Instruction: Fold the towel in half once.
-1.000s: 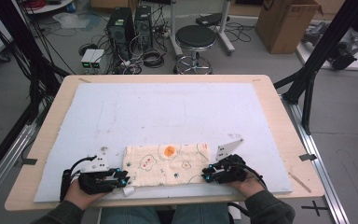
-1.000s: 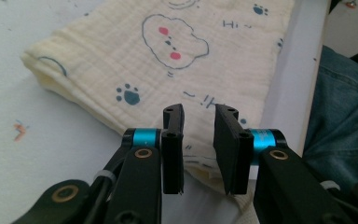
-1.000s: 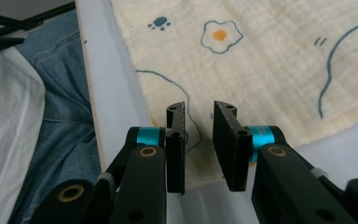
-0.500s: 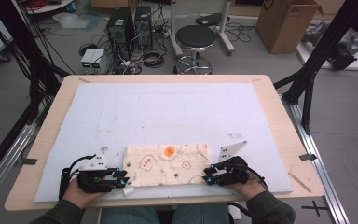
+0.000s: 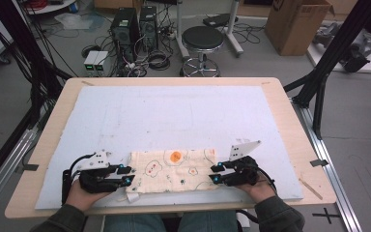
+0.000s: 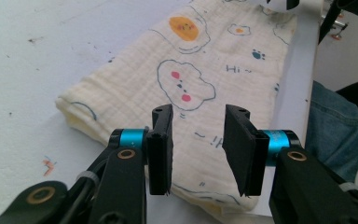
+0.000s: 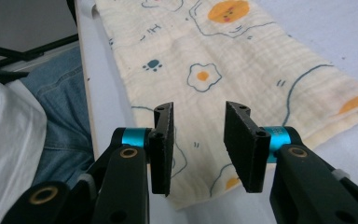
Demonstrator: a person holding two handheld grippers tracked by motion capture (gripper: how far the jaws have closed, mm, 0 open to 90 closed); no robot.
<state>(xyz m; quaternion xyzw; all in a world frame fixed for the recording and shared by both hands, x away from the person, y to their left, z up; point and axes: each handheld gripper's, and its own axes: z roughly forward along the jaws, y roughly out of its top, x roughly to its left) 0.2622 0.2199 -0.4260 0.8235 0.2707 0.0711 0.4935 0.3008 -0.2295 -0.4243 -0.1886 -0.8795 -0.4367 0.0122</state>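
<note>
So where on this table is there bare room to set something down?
The white mat lies bare from the folded cloth back to its far edge. The near edge is crowded: the left gripper, cloth and right gripper stand in a row.

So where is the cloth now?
In the high view the cloth lies folded at the mat's near edge, between the left gripper and right gripper.

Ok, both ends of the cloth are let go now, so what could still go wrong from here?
1. The folded cloth lies close to the table's near edge, so a nudge toward the person could drag it off.
2. Both the left hand-held gripper and the right hand-held gripper have just been opening, with their jaws over the fabric; pulling back low might catch a layer and undo the fold.
</note>
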